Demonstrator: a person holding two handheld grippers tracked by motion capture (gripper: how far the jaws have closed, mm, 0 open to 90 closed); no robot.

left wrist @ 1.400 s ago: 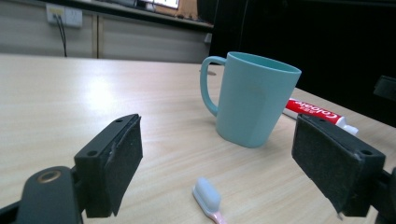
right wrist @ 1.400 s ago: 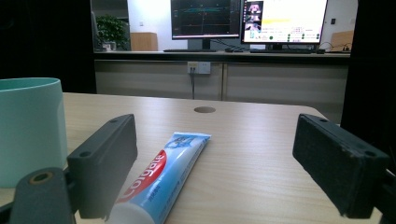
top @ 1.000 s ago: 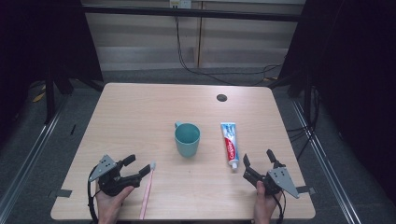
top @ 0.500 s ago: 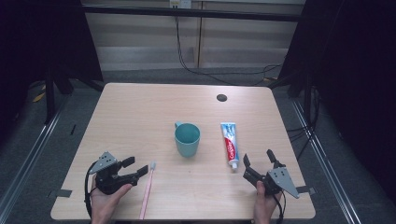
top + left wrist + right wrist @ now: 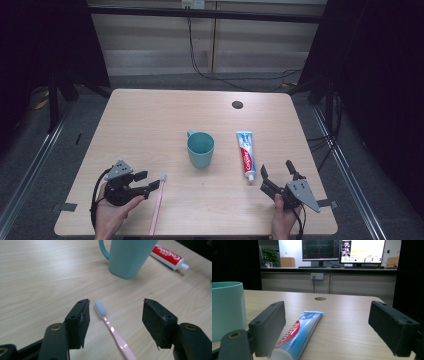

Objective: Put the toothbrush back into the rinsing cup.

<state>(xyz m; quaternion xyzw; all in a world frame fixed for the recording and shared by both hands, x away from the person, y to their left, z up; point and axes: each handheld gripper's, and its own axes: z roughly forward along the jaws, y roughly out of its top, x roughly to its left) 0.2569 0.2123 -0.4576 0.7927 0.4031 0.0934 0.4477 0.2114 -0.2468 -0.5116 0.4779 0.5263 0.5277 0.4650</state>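
A pink toothbrush [image 5: 157, 206] with a white head lies on the table's front left, and its head end [image 5: 100, 309] sits between the jaws of my left gripper [image 5: 151, 181] [image 5: 116, 315]. Those jaws have just been closing, but gaps remain on both sides of the brush and the pads do not touch it. A teal cup [image 5: 200, 148] [image 5: 130, 257] [image 5: 227, 310] stands upright mid-table. To its right lies a toothpaste tube [image 5: 246, 155] [image 5: 297, 335], cap toward me. My right gripper [image 5: 276, 170] [image 5: 329, 322] rests open just short of the tube's cap.
The wooden table [image 5: 150, 120] has a round cable hole [image 5: 237, 104] at the back right. Dark stands and cables flank the table, and beyond its far edge are a cabinet and monitors [image 5: 342, 250]. Bare wood lies between cup and far edge.
The left gripper's jaws have drawn closer together around the toothbrush head, and the hand has shifted slightly. The right gripper, cup and toothpaste have stayed put.
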